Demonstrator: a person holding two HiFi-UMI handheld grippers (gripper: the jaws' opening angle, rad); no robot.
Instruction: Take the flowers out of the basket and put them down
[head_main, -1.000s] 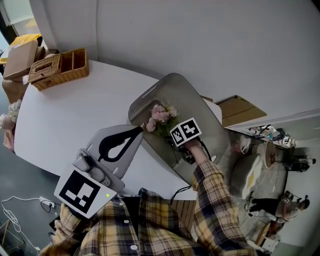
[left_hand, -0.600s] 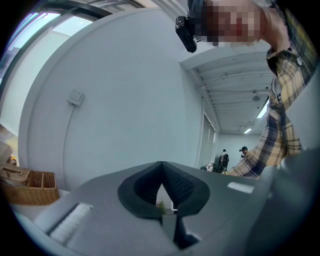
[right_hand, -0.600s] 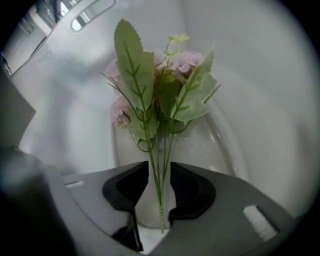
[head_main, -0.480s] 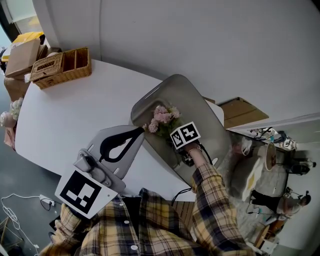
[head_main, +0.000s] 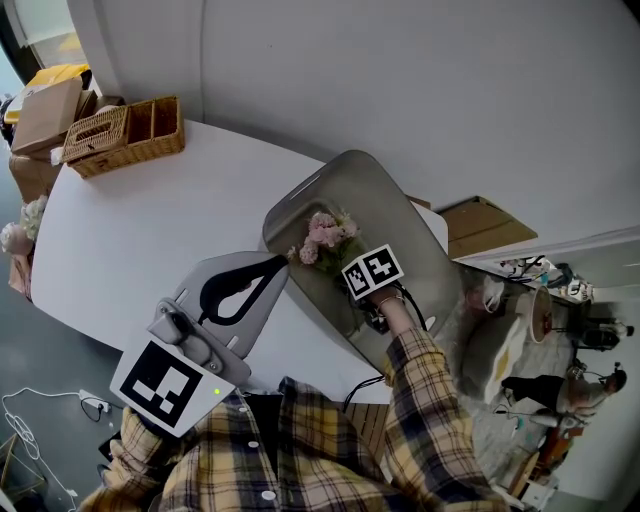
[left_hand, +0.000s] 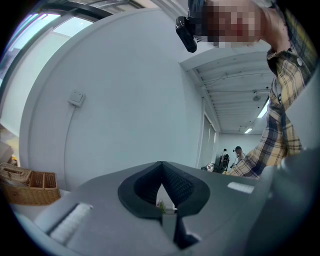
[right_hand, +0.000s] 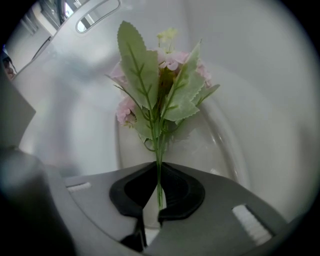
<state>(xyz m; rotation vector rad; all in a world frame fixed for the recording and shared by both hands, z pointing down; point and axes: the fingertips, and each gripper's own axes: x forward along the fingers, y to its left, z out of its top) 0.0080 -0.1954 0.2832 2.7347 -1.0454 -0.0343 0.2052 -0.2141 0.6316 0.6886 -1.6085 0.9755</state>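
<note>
My right gripper (right_hand: 159, 172) jaws have just been closing and now pinch the thin stem (right_hand: 159, 150) of the flowers (right_hand: 160, 85), which are inside the grey basket (head_main: 400, 215). The left gripper (left_hand: 162, 167) is clenched on nothing. The sprig looks light, floppy and probably artificial, so low on the stem seems the right hold.

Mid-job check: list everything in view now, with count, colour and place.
flowers: one sprig, pink, green leaves, inside grey basket
grey basket: one, grey, table's right edge
table: one, white, centre
wicker organiser: one, tan, table's far-left corner
cardboard boxes: a few, brown, past table's left end
right gripper: one, grey, jaws just closing onto the flowers' stem
left gripper: one, grey, shut, empty, beside basket
sleeves: two, yellow plaid, bottom
</note>
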